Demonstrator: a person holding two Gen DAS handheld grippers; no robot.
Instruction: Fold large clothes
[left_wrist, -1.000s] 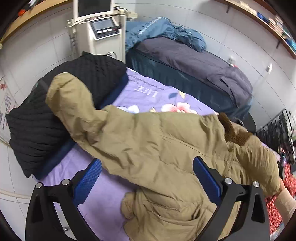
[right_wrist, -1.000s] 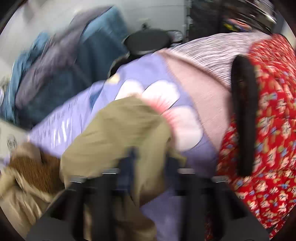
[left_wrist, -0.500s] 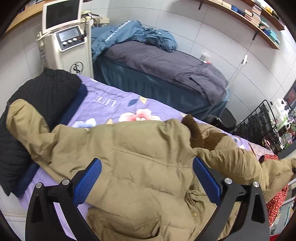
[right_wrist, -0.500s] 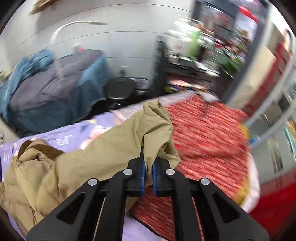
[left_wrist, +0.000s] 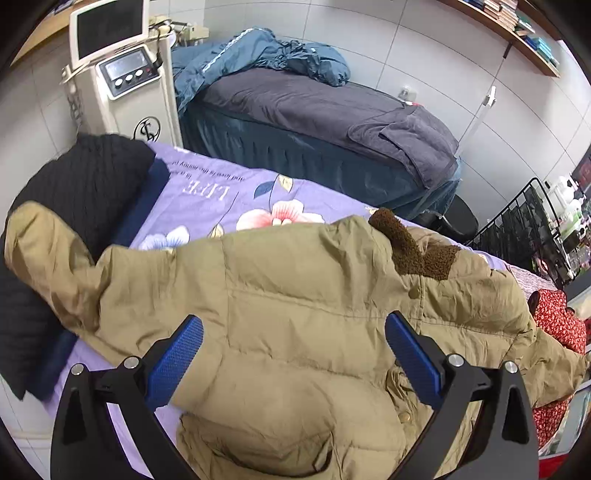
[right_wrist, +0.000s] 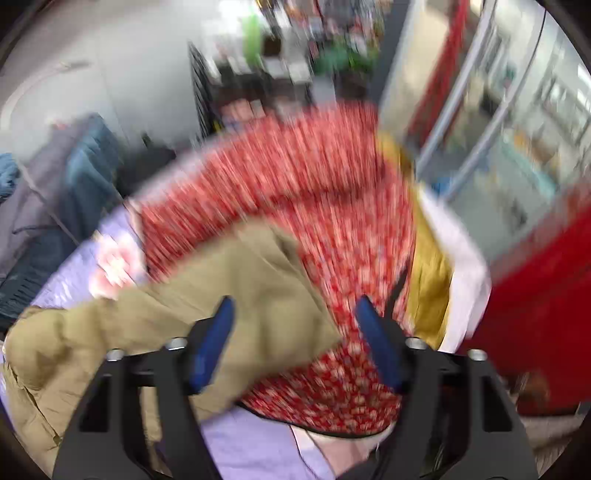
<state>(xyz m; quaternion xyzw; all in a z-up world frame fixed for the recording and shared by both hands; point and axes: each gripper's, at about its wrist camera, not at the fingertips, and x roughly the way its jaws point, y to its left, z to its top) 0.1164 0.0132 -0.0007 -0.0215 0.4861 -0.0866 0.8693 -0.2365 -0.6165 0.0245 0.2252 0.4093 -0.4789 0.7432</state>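
- Khaki padded jacket (left_wrist: 295, 302) spread over the purple floral bedspread (left_wrist: 221, 199), filling the centre and lower part of the left wrist view; hem cut off at the bottom edge.
- Brown fleece collar (left_wrist: 417, 251) right of centre.
- One sleeve lies on the black knit bundle (left_wrist: 74, 192) at left; the other runs off right onto a red floral cloth (left_wrist: 557, 325).
- Left gripper (left_wrist: 293, 354): blue pads wide apart above the jacket, gripping nothing.
- Right wrist view heavily motion-blurred.
- Right gripper (right_wrist: 295, 332): jaws have just been opening, now spread; khaki sleeve end (right_wrist: 240, 288) shows between them, not pinched.
- Red cloth (right_wrist: 314, 206) under the sleeve; shelving at top too smeared to read.
- Dark bed (left_wrist: 332, 122) in upper centre, machine with screen (left_wrist: 118, 77) in upper left.
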